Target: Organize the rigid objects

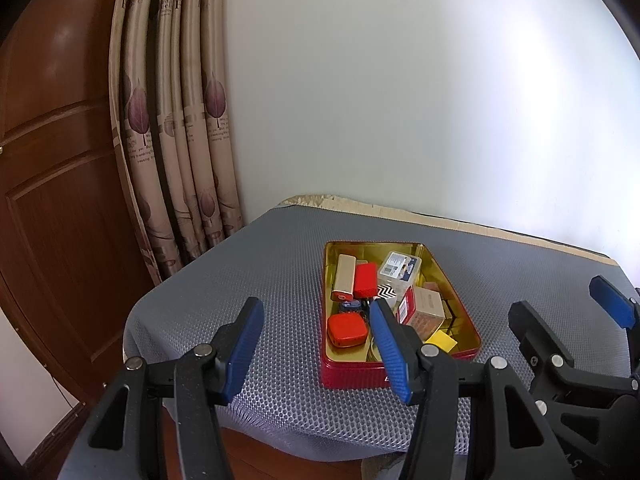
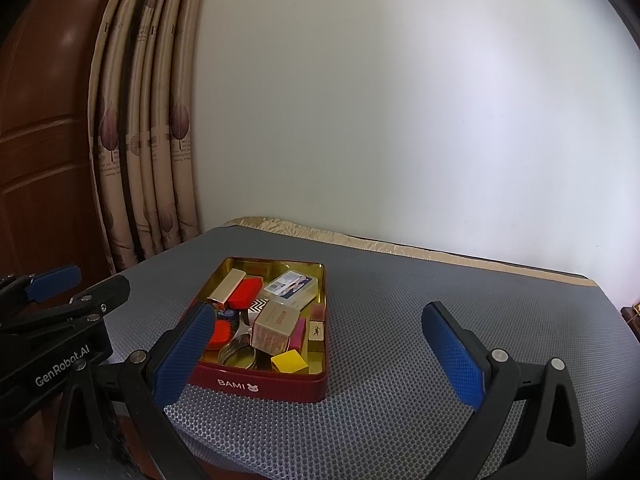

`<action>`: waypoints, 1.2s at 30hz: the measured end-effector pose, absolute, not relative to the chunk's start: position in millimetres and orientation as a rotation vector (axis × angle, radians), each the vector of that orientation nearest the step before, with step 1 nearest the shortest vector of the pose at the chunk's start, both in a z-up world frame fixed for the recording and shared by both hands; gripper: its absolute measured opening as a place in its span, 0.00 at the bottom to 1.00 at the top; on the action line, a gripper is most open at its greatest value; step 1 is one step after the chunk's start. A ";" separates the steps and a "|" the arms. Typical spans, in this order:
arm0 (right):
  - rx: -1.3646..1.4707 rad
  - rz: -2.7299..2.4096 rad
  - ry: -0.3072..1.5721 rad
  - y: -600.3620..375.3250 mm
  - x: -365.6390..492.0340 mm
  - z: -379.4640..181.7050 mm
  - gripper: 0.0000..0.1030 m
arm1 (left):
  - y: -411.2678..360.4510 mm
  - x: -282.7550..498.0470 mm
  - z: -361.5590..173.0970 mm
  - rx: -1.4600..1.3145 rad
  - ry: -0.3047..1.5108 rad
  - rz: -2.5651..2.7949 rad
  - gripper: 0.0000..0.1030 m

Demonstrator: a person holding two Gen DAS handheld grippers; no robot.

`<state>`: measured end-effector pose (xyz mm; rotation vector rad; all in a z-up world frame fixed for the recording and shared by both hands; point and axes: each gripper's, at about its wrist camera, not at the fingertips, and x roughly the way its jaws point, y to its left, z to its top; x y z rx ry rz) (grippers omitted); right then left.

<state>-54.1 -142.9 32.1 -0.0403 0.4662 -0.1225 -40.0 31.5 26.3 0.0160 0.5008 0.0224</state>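
A grey honeycomb mat (image 2: 400,320) covers the table, which sits pushed into a corner, with a white wall behind and a leaf-print curtain (image 1: 176,140) and brown wooden door (image 1: 52,200) at the upper left of both frames.

Nearest you, along the bottom of each frame, both tongs hang over the table's front edge. Your left tongs (image 1: 316,344) are spread wide with nothing between the blue pads; your right tongs (image 2: 320,360) gape just as wide and are equally empty. Held back and open like that, they keep the view of the tin unblocked.

Just beyond, at mid-frame, the red tin (image 2: 264,384) marked BAMI stands on the mat with its gold inside showing and no lid in view. The rigid things all lie inside it, loosely heaped: a yellow block (image 2: 290,361) at the near corner, a rounded red case (image 1: 347,331), a cardboard box (image 2: 276,330) tilted on its neighbours, a gold bar (image 1: 345,278) beside a red box (image 1: 366,280), and a clear plastic case (image 2: 294,287) at the far end. The mat around the tin is bare.

That fits items gathered in, or items waiting to be sorted out; the pictures do not settle which.
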 end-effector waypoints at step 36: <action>-0.037 -0.106 0.467 -148.6 -55.4 31.4 1.00 | 30.9 -42.5 22.5 0.023 0.500 0.037 0.69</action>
